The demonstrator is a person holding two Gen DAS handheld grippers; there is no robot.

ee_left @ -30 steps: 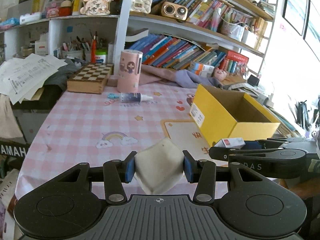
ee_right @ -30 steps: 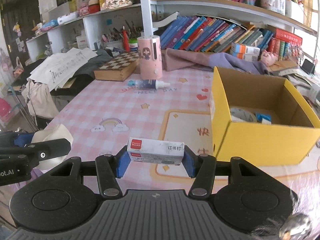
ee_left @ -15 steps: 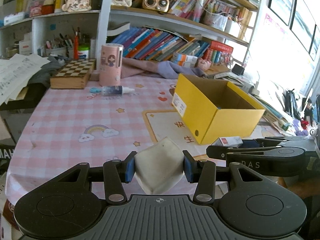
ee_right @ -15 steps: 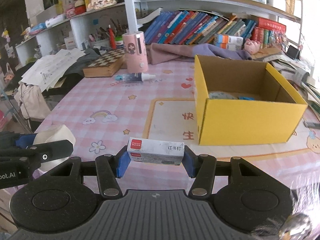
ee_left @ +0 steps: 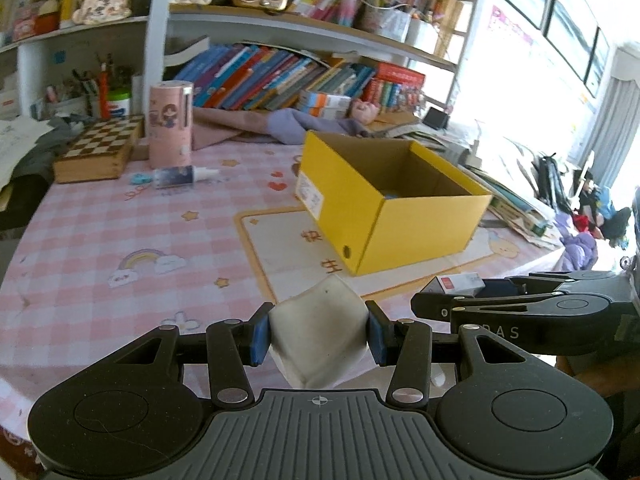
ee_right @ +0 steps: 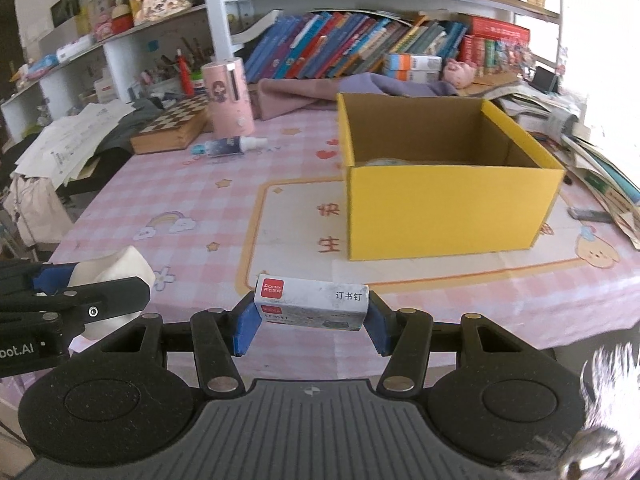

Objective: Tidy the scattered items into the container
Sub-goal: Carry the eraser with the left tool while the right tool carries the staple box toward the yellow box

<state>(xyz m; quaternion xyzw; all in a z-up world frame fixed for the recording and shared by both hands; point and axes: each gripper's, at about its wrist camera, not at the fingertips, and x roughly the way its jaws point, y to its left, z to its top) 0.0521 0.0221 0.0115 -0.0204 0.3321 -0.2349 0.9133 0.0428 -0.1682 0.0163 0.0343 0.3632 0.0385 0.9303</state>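
Pink-checked cloth covers the surface (ee_left: 120, 216), printed with rainbows, stars and a cream panel of red characters. Behind it, at the far side, stand shelves of leaning books (ee_right: 352, 44). On the cloth toward the right sits the yellow cardboard box (ee_right: 448, 208), open at the top, with something pale just showing over its near wall in the right wrist view (too little shows to tell what it is). Far left on the surface lies a wooden chessboard box (ee_left: 96, 150), and just right of it a pink cylinder (ee_left: 170, 124) stands upright. A small spray bottle (ee_left: 180, 176) lies on its side in front of the cylinder, its white tip pointing right.

Both grippers hang over the near edge of the surface, side by side and tilted downward toward the cloth, each aimed roughly at the yellow box. The left gripper (ee_left: 318, 334) has its jaws pinching a white soft wad (ee_left: 320, 336), whose folded corner rises between the blue pads; in the right wrist view the same wad shows at the left, clear of the cloth. The right gripper (ee_right: 310, 322) has its jaws pressed against the two short ends of a small staple box (ee_right: 312, 306), white with a red label at its left end and characters printed at its right, held level. Neither item is in the yellow box; both sit in the jaws, near of it and to its left.
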